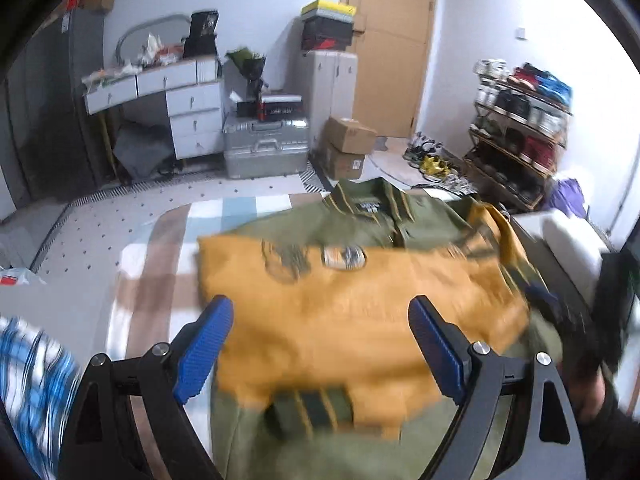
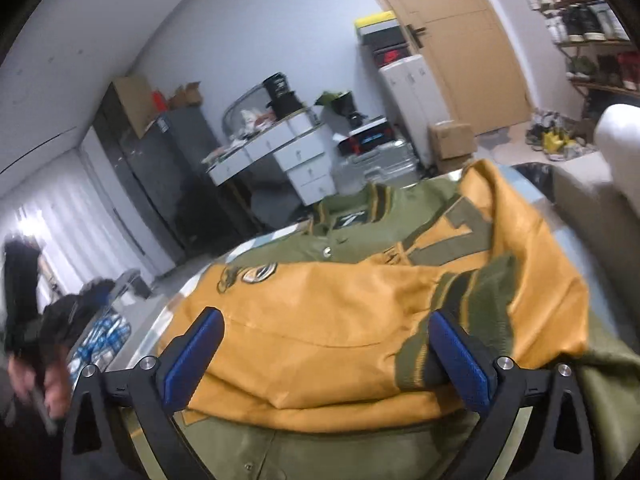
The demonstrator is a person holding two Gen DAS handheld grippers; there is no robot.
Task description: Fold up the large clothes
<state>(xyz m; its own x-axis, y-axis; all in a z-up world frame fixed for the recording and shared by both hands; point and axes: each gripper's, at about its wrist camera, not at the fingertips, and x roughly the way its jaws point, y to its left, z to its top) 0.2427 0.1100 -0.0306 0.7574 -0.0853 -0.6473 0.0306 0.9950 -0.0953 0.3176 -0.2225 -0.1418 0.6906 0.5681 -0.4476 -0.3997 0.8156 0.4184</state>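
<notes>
The olive-green varsity jacket with mustard-yellow leather sleeves [image 1: 344,304] lies on the checked bed [image 1: 160,264], sleeves folded across, hem cut off. Left gripper [image 1: 320,344] and right gripper [image 2: 328,352] gape empty; motion blurs the patches.

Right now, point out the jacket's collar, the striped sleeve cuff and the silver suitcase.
jacket collar [image 1: 370,200], left wrist view, on the label inside.
striped sleeve cuff [image 2: 460,292], right wrist view, on its ribbing.
silver suitcase [image 1: 266,148], left wrist view, on its front.
</notes>
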